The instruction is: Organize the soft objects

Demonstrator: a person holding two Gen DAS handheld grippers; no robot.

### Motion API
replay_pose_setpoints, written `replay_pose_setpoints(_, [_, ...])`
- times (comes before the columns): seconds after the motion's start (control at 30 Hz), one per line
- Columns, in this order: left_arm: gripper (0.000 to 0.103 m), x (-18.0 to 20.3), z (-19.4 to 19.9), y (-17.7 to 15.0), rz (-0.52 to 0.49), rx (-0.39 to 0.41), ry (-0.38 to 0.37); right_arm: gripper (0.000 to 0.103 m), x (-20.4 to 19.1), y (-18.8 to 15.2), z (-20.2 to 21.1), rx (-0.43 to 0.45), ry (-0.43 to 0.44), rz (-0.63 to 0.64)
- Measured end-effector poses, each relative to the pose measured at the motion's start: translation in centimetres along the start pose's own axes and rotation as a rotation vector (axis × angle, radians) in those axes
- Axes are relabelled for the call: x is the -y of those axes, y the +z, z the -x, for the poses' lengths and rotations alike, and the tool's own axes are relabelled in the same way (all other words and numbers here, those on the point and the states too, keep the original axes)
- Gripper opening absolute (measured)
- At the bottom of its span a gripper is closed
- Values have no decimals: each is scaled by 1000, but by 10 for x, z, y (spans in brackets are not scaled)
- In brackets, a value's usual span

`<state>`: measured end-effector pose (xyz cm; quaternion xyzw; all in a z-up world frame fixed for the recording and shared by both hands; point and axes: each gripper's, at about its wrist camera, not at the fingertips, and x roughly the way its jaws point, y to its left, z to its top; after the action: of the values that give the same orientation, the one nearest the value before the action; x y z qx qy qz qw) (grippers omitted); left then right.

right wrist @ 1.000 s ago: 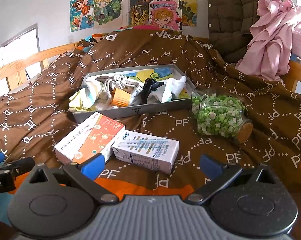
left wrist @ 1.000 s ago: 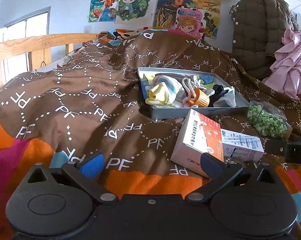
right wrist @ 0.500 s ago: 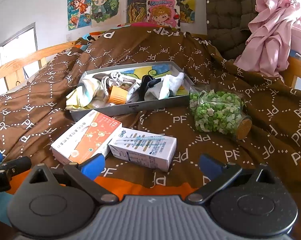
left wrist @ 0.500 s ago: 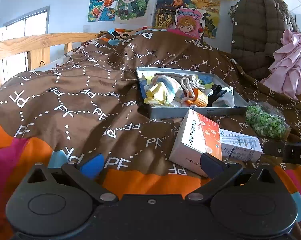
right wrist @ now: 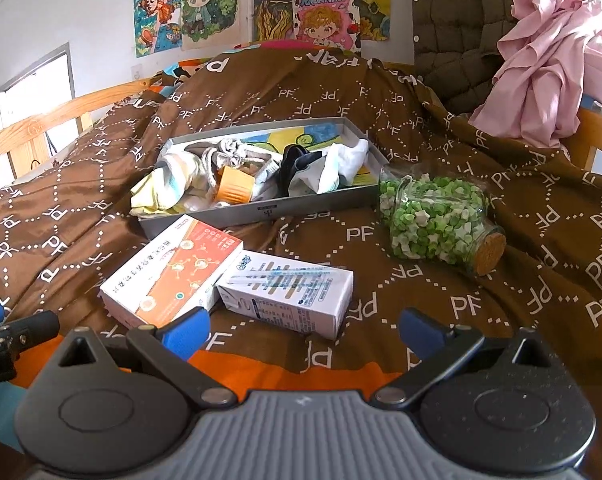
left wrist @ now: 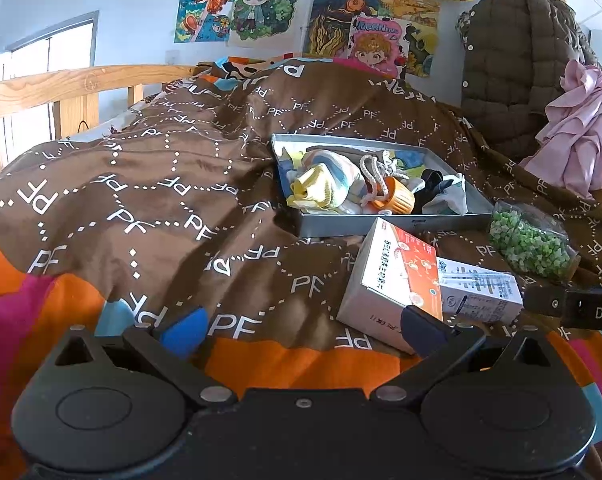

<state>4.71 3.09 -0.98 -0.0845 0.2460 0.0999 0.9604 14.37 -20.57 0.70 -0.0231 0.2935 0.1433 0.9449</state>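
In the left wrist view, the left gripper [left wrist: 301, 322] fills the bottom of the frame, its blue-tipped jaws spread wide with nothing between them, hovering low over a brown quilt [left wrist: 153, 184] printed with white letters. Right of centre sits a shallow grey tray [left wrist: 385, 226] holding the soft things: a yellow and pale-blue cloth bundle [left wrist: 321, 186], a knotted white cord [left wrist: 375, 168], dark and white fabric [left wrist: 447, 192], plus an orange cap [left wrist: 397, 200]. Below the tray an orange-and-white carton [left wrist: 397, 276] leans beside a white carton [left wrist: 481, 292]; a jar of green stars [left wrist: 531, 244] lies at the right. In the right wrist view, the right gripper [right wrist: 303, 330] is likewise wide open and empty, low in the frame, with both cartons just ahead and the tray at centre. The soft items already lie in the tray, which fits either a finished sort or a tray about to be emptied, so no next move can be judged. The room shows a wooden bed rail at upper left, cartoon posters [right wrist: 205, 4] on the wall, and a pink garment [right wrist: 549, 60] over a quilted coat [right wrist: 449, 28] at upper right.
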Motion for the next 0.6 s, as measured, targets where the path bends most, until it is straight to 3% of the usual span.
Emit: replay_pose_setpoints(0.6, [102,1,1,2,1,-2,-7,103,-1,0,0,-3,0,7])
